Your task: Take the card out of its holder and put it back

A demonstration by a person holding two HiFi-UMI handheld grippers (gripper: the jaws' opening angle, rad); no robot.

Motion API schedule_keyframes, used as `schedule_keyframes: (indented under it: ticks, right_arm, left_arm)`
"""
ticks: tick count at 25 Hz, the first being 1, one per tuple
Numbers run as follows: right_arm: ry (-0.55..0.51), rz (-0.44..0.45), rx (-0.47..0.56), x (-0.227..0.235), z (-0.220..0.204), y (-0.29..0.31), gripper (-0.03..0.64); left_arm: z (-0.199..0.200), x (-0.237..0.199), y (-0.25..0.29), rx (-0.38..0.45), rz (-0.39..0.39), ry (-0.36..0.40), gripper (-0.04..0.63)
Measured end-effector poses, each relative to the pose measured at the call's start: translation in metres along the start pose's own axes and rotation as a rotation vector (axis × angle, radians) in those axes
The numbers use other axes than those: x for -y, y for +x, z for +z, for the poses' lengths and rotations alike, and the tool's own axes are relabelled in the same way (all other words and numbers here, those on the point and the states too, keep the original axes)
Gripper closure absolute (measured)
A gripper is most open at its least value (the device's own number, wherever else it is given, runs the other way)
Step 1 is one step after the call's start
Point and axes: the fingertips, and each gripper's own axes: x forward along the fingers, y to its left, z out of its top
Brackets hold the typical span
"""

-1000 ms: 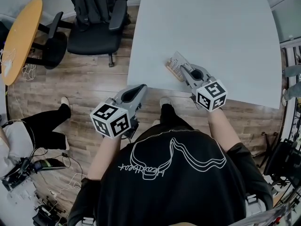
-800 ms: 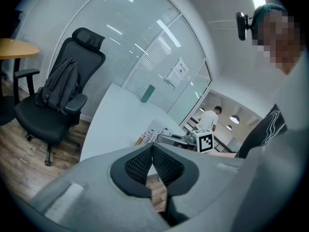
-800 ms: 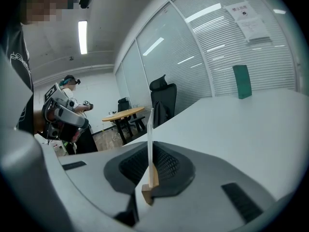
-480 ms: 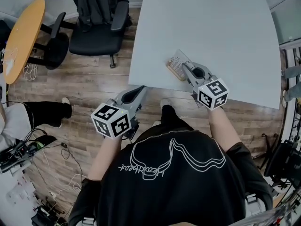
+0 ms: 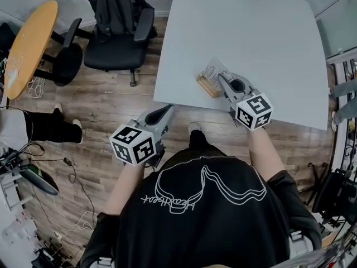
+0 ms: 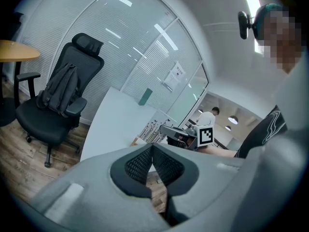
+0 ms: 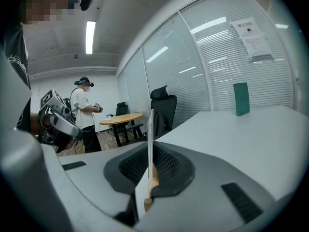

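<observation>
Wood-floored office with a white table (image 5: 251, 32); one gripper idle, one on the card.
At far left stands a round wooden table (image 5: 28, 43), then a black office chair (image 5: 114, 38). Left gripper (image 5: 164, 111) hangs over the floor just off the table's edge, its jaws pressed together on nothing. On the table near that edge, the card (image 5: 213, 71) sits in its wooden holder (image 5: 207, 86), pinched edge-on by the right gripper (image 5: 222, 78).
</observation>
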Motion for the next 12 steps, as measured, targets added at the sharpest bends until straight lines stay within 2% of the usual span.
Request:
schedule_keyframes:
  ticks: [6, 12]
  right_arm:
    - [-0.047, -0.014, 0.045, -0.01, 0.025, -0.016, 0.594]
    - [0.038, 0.018, 0.095, -0.038, 0.045, -0.034, 0.594]
  left_arm:
    - [0.002, 0.011, -0.014, 0.027, -0.007, 0.013, 0.583]
    - [0.007, 0.02, -0.032, 0.073, -0.022, 0.013, 0.583]
